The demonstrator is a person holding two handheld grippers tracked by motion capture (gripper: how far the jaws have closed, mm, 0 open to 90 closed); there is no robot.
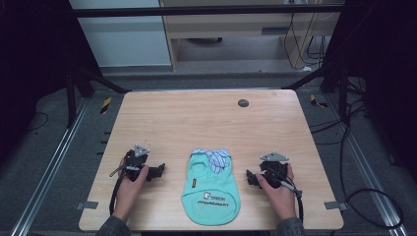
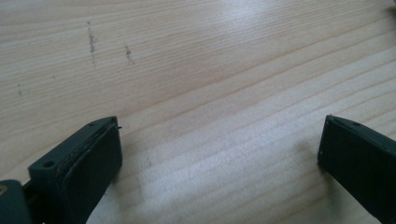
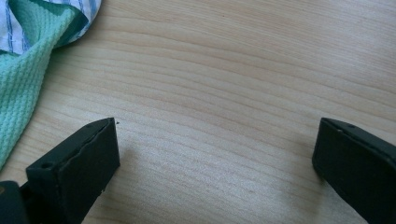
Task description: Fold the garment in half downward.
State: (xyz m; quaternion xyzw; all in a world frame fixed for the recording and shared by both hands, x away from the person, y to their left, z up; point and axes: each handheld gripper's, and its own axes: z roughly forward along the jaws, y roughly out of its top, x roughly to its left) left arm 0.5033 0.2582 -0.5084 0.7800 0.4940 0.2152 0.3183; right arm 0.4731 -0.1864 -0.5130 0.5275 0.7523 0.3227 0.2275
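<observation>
**Both grippers open beside a small mint shirt**

Wooden table (image 1: 206, 118), light grain, rounded corners, takes up the middle of the high view. Mint-green pet shirt (image 1: 211, 189) lies flat near the table's near edge, centred between the two hands, blue-striped collar (image 1: 214, 157) at its far end, small printed logo on the body. Left gripper (image 1: 158, 171) rests on the table just left of the shirt, not touching it, held by the left hand (image 1: 130, 184); jaws wide apart, bare wood between them in the left gripper view (image 2: 219, 149). Right gripper (image 1: 251, 178) sits just right of the shirt, held by the right hand (image 1: 278, 189); jaws wide apart, nothing between them (image 3: 215, 149), shirt edge at upper left of that view (image 3: 23, 70). Small dark round disc (image 1: 243, 103) near the far edge, well apart from everything.
</observation>
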